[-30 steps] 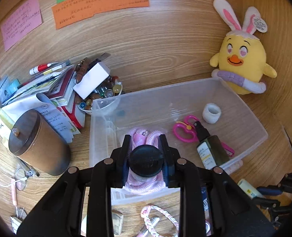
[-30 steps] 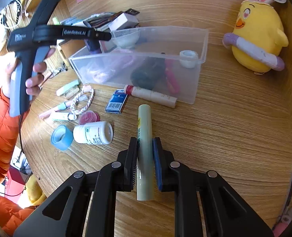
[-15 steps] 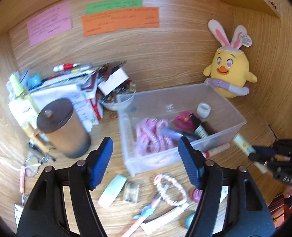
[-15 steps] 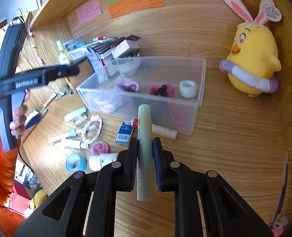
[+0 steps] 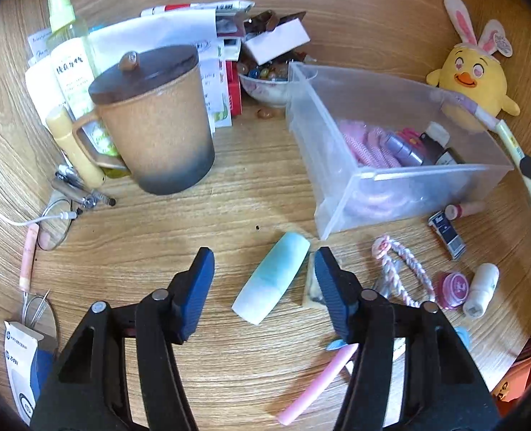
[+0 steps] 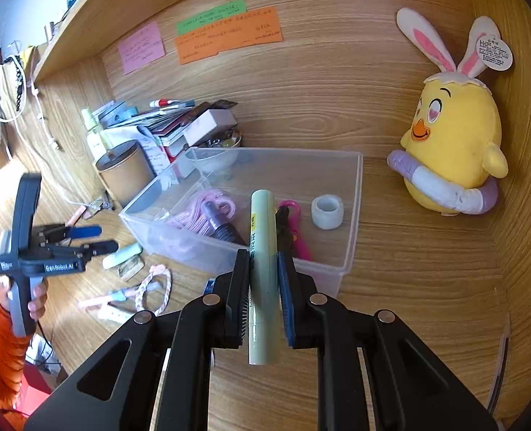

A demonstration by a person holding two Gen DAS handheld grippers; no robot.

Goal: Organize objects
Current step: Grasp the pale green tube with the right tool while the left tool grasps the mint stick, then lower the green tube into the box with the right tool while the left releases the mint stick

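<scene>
Wood-grain desk [image 5: 251, 186] in a panelled nook. Nearest, the left gripper [image 5: 263, 273] hangs over the desktop; its jaws have just been closing yet stand apart, untouching. The pale teal tube [image 5: 270, 282] lies flat on the desk between them, tilted, closer to the right-hand finger. The right gripper [image 6: 263, 269] is clenched on a pale green tube [image 6: 262, 251], lifted off the desk, its far tip over the clear bin [image 6: 353, 215]. Farther, inside the bin: pink cord [image 6: 200, 208], white roll [image 6: 327, 212]. Far right, yellow chick plush [image 6: 452, 143] against the wall.
</scene>
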